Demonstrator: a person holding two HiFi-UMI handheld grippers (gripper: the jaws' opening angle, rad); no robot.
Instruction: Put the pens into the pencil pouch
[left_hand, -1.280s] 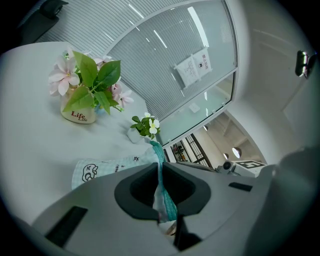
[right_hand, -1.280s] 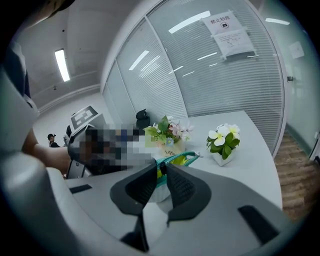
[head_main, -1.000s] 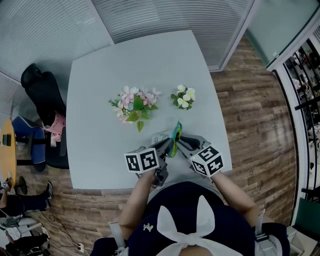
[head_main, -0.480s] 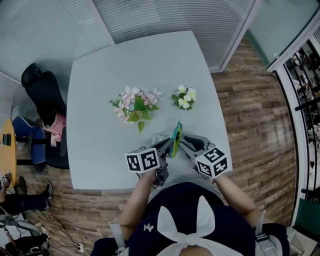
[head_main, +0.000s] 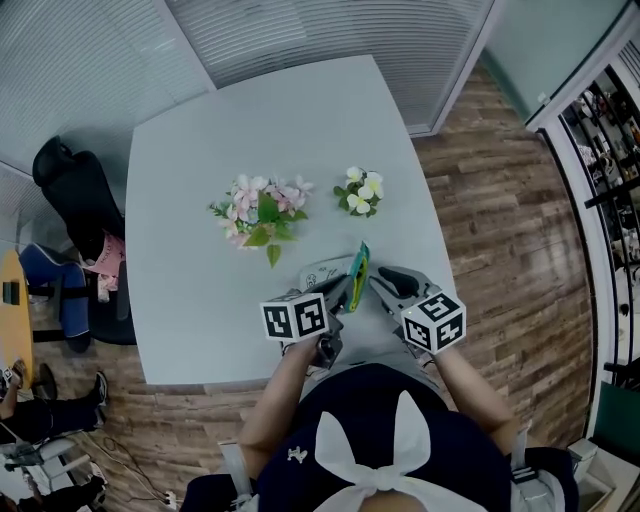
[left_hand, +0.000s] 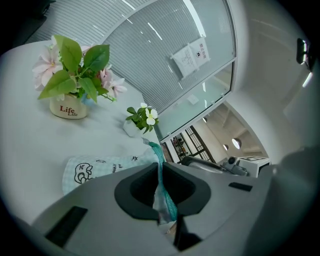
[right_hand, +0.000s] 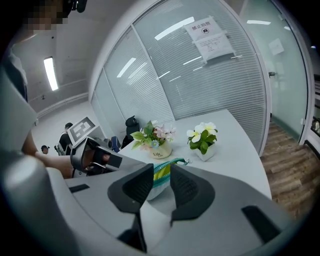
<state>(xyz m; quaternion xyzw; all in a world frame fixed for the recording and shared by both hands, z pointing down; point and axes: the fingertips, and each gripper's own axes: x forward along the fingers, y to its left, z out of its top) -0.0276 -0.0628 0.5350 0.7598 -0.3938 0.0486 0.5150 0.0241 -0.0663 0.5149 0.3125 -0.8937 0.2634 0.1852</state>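
Pouch (head_main: 322, 272) mouth pinched by left gripper (left_hand: 161, 176); right gripper (right_hand: 161, 181) beside it, parted jaws just closing, rim between.

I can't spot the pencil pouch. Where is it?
Head view: the pouch is at the table's near edge, before the pink flowers, pinched by the left gripper.

Since a second ago, right gripper (head_main: 381, 280) slides rightward, off pencil pouch (head_main: 357, 268); gap between its tips and pouch's raised teal edge grows. Its jaws have just opened wider, then eased in a little; pouch edge sits ahead in line with gap, pads not touching it. Head view swings: table (head_main: 190, 160) now sits further left in frame.
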